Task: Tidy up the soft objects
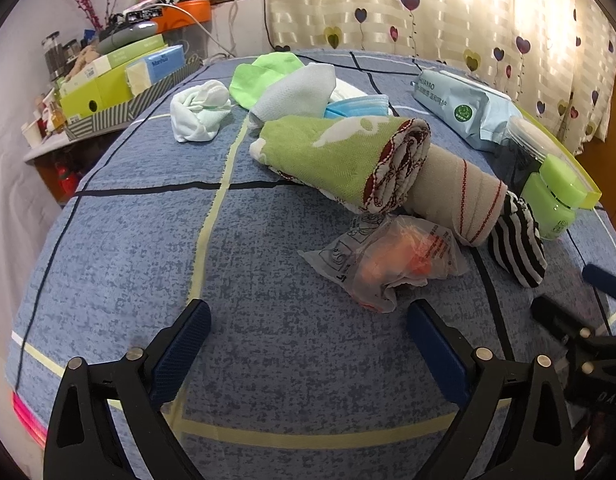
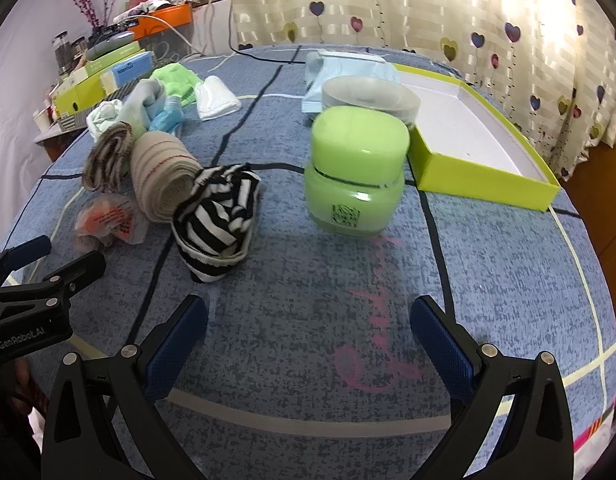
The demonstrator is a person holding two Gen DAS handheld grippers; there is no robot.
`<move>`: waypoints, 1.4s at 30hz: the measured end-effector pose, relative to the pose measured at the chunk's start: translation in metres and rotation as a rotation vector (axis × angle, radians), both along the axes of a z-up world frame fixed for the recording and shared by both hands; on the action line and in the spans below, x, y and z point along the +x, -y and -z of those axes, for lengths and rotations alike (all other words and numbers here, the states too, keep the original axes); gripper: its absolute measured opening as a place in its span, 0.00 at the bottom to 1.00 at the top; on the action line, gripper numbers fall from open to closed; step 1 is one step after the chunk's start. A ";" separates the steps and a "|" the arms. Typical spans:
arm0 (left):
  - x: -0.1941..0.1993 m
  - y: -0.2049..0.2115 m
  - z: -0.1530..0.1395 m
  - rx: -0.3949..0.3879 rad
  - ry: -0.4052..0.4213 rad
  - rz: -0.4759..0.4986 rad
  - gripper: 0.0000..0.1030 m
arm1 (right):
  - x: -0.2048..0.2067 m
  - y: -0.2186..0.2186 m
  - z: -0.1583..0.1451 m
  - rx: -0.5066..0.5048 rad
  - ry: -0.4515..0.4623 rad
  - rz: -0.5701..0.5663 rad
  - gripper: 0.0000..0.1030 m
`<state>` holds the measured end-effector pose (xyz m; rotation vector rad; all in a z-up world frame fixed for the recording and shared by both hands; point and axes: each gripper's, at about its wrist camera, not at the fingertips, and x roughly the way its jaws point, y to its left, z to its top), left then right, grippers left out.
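Socks, towels and bandage rolls lie scattered on my blue speckled bedsheet point(image 1: 148, 240): a knit black-and-white striped sock point(image 2: 216, 216) beside a beige elastic bandage roll point(image 2: 164, 176), a green terry towel roll point(image 1: 327, 156), a "HUAYAO" wipes pack point(image 1: 459, 108). A green jar point(image 2: 355, 172) stands before the empty lime box point(image 2: 479, 148). My left gripper point(image 1: 308, 348) and right gripper point(image 2: 308, 344) hover spread wide, holding nothing.

On the bed point(image 2: 347, 280), the jar point(image 2: 357, 176) stands at frame centre, the open box point(image 2: 479, 168) to its right — the wipes pack point(image 2: 347, 66) behind both. The striped sock point(image 2: 216, 224) lies left of the jar, the bandage roll point(image 2: 164, 176) touching it further left.
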<state>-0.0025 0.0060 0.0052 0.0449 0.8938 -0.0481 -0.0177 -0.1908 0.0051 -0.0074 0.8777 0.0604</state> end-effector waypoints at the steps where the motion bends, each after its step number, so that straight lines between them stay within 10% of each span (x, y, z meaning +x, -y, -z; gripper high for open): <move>1: 0.000 -0.001 -0.002 0.010 0.003 0.001 0.94 | -0.001 -0.001 -0.004 0.000 0.020 -0.013 0.97; 17: 0.015 0.013 -0.016 -0.046 0.015 0.180 0.85 | 0.022 -0.030 -0.008 0.021 0.005 -0.245 0.71; 42: 0.027 0.030 -0.009 -0.036 0.001 0.238 0.32 | 0.032 -0.027 -0.007 0.026 0.016 -0.239 0.12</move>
